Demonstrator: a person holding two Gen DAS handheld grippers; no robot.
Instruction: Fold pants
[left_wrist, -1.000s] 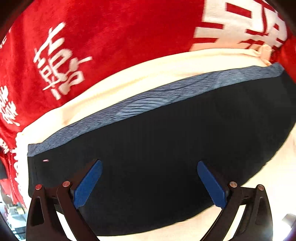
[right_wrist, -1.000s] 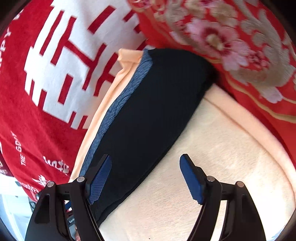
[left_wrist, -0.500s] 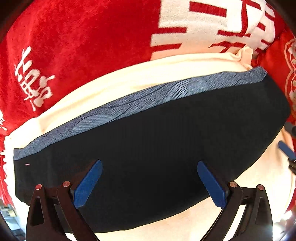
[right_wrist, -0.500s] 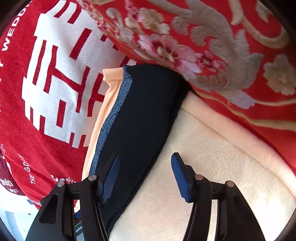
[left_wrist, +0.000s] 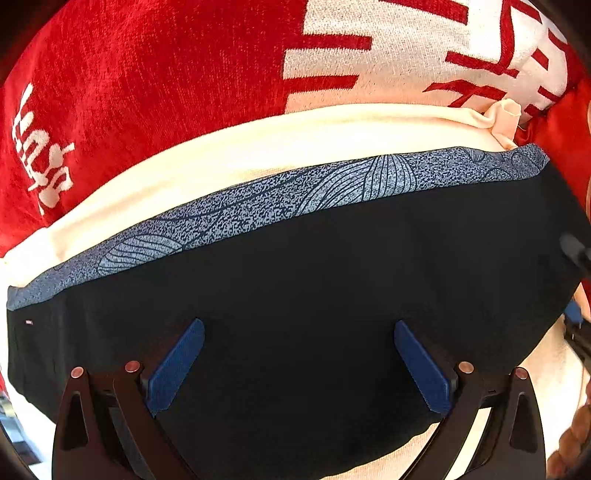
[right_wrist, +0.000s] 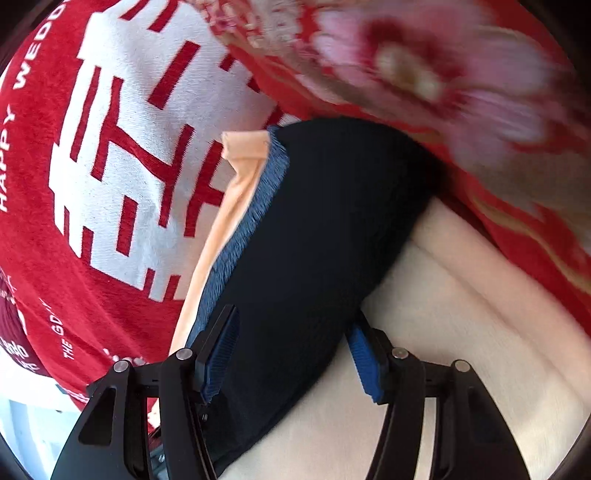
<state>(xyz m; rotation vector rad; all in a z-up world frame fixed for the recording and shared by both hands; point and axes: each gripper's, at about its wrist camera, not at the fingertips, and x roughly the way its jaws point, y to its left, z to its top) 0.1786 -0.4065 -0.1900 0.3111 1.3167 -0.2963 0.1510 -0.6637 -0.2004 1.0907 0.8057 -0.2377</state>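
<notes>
Right claw (right_wrist: 291, 354) opening, astride dark pants (right_wrist: 325, 229).

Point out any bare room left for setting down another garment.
Free: the cream cloth between the black pants and floral red fabric. Crowded: the pants fill the middle, the left gripper and right gripper over them.

Your left gripper (left_wrist: 299, 363) has slid along the dark pants (left_wrist: 314, 295) toward the white-character end of the red blanket (left_wrist: 147, 74), and your other tool now peeks in at its right edge. Your right gripper (right_wrist: 291, 350) has dropped closer to the cream cloth (right_wrist: 461, 332); its fingers (right_wrist: 364, 363), narrower than a second ago, are opening slightly, straddling the pants' end.
</notes>
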